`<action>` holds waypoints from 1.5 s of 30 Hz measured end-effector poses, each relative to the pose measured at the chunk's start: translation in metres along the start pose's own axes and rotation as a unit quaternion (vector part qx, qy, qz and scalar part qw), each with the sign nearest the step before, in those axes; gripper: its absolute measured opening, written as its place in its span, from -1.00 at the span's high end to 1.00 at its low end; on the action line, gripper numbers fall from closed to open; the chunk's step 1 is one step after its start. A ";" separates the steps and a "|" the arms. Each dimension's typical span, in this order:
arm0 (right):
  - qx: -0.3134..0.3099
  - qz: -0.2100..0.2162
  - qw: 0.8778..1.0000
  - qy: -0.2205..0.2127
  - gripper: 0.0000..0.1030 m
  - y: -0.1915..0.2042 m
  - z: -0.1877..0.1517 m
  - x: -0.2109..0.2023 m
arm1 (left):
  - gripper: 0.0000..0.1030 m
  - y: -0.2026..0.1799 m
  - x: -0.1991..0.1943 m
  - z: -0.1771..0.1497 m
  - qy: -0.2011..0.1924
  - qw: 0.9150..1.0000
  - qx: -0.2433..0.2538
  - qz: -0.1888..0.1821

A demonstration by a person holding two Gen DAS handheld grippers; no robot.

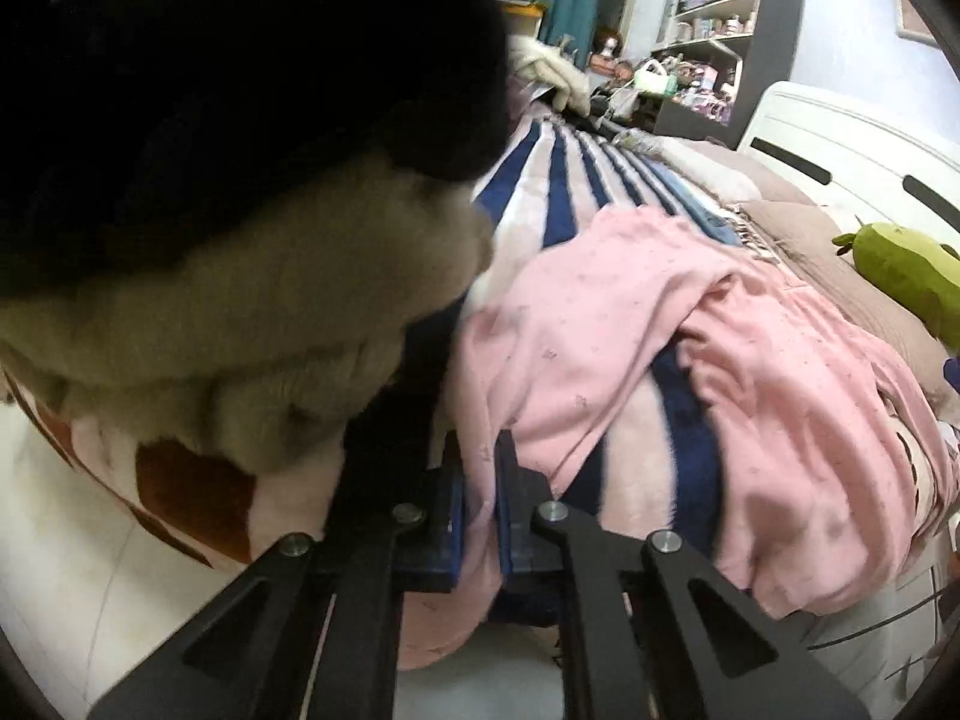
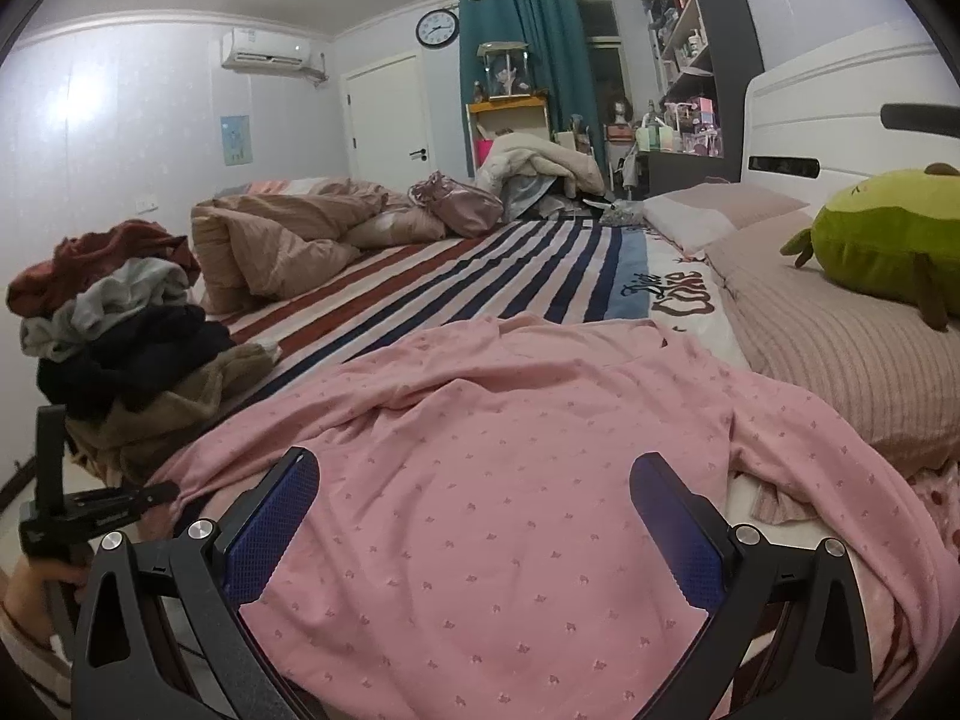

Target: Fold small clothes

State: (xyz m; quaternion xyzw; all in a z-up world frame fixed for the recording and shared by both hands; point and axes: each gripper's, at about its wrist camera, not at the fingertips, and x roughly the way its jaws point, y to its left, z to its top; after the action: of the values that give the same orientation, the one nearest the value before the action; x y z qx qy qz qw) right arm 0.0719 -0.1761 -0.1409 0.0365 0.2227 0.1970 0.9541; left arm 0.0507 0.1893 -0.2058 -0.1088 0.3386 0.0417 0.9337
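Note:
A pink dotted garment (image 2: 480,480) lies spread and wrinkled on the striped bed cover (image 2: 480,264). My right gripper (image 2: 474,480) is open and empty, its blue pads just above the garment's near part. My left gripper (image 1: 480,450) is shut on the pink garment's (image 1: 600,324) edge at the bed's near left corner. It also shows in the right wrist view (image 2: 162,492), pinching the garment's left edge. A pile of other clothes (image 2: 120,324) stands at the left; in the left wrist view it (image 1: 240,180) fills the upper left, close and blurred.
A beige duvet (image 2: 282,234) and a pink bag (image 2: 462,198) lie farther back on the bed. Pillows (image 2: 840,348) and a green plush toy (image 2: 888,240) lie at the right by the white headboard (image 2: 840,114). Shelves (image 2: 690,42) stand behind.

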 end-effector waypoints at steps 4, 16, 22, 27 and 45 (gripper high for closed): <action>0.024 0.015 1.000 -0.011 -1.00 -0.015 -0.002 -0.008 | 0.90 -0.024 -0.025 0.024 -0.045 0.999 0.020 -0.005; 0.054 -0.019 0.997 -0.051 -1.00 -0.076 -0.028 -0.064 | 0.89 -0.196 -0.022 0.090 -0.045 0.962 0.065 -0.262; 0.060 -0.053 0.996 -0.048 -1.00 -0.102 -0.038 -0.088 | 0.73 -0.268 0.062 0.059 0.085 0.951 0.067 -0.289; 0.055 -0.041 0.997 -0.029 -1.00 -0.102 -0.039 -0.079 | -0.02 -0.248 0.023 0.052 0.063 0.951 0.084 -0.291; 0.032 0.162 0.982 0.096 -0.71 0.058 -0.030 0.062 | -0.28 -0.072 -0.057 0.063 -0.087 0.992 0.031 -0.082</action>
State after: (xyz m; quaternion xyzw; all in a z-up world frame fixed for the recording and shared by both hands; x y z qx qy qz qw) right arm 0.0889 -0.0990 -0.1841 0.0841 0.3104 0.3445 0.8820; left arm 0.0568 0.1336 -0.1095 -0.1029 0.2474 -0.0366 0.9627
